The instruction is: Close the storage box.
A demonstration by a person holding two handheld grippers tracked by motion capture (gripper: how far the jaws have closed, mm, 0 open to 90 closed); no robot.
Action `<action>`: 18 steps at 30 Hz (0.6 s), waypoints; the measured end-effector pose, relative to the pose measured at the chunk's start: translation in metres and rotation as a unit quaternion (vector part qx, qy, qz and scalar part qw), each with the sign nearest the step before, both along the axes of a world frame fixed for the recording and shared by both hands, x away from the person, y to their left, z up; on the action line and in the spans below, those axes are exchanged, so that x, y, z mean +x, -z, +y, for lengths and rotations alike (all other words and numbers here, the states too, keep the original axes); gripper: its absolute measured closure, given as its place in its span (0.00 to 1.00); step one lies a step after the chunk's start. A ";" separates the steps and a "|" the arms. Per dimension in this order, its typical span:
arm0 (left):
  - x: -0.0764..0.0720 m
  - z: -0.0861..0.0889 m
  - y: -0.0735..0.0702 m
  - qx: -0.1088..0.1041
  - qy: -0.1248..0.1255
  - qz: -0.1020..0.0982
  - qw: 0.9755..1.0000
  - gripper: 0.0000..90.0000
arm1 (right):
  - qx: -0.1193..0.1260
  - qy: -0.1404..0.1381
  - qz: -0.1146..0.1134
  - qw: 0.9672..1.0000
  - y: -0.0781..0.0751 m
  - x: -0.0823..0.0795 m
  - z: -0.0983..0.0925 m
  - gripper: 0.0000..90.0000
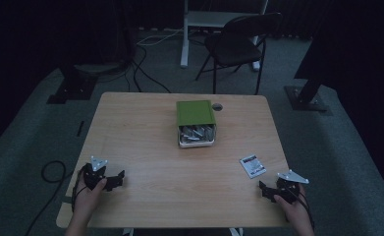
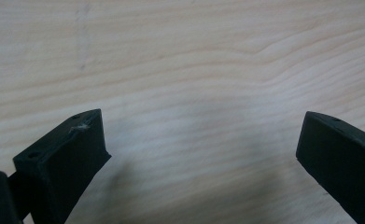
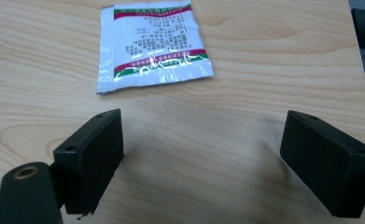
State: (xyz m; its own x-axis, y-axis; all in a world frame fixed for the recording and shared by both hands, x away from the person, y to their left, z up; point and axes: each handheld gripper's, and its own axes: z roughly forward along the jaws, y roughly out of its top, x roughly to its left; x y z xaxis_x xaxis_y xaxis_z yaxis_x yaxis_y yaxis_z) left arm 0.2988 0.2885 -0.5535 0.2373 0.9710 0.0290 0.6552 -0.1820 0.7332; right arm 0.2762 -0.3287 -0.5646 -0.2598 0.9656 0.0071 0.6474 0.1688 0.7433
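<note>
Both grippers rest with jaws spread wide, nothing held between them.

The right gripper (image 3: 203, 154), at the near right corner of the pale wooden table (image 1: 145, 142), has its two black jaws far apart over bare wood; the flat white foil sachet with red and green bands (image 3: 152, 44) lies just beyond the jaw tips, not touching them. The left gripper (image 2: 201, 149), at the near left edge, is likewise spread over bare tabletop. A green-lidded box of sachets (image 1: 196, 123) sits mid-table, well apart from both.

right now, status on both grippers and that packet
Left gripper open, jaws empty over bare table. Right gripper open, jaws empty. Packet flat just ahead of right jaws, untouched. Nothing between.
</note>
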 end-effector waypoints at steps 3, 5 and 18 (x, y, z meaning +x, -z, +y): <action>-0.004 0.005 0.002 0.009 -0.011 0.005 1.000 0.03 | -0.005 0.009 0.008 1.000 0.001 0.000 0.001 0.14; -0.007 0.009 0.002 0.006 -0.019 0.007 1.000 0.03 | -0.002 0.015 0.010 1.000 0.001 0.000 0.001 0.14; -0.012 0.025 0.005 0.006 -0.087 0.025 0.996 0.03 | 0.002 0.057 0.013 0.998 0.001 0.001 -0.001 0.13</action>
State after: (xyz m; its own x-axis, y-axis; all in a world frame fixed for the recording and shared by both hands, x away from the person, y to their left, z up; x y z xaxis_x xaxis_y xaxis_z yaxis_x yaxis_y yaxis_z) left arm 0.2866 0.3138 -0.5587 0.0660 0.9972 0.0338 0.7133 -0.0709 0.6973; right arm 0.2768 -0.3294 -0.5655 -0.1488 0.9887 0.0167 0.6806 0.0902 0.7271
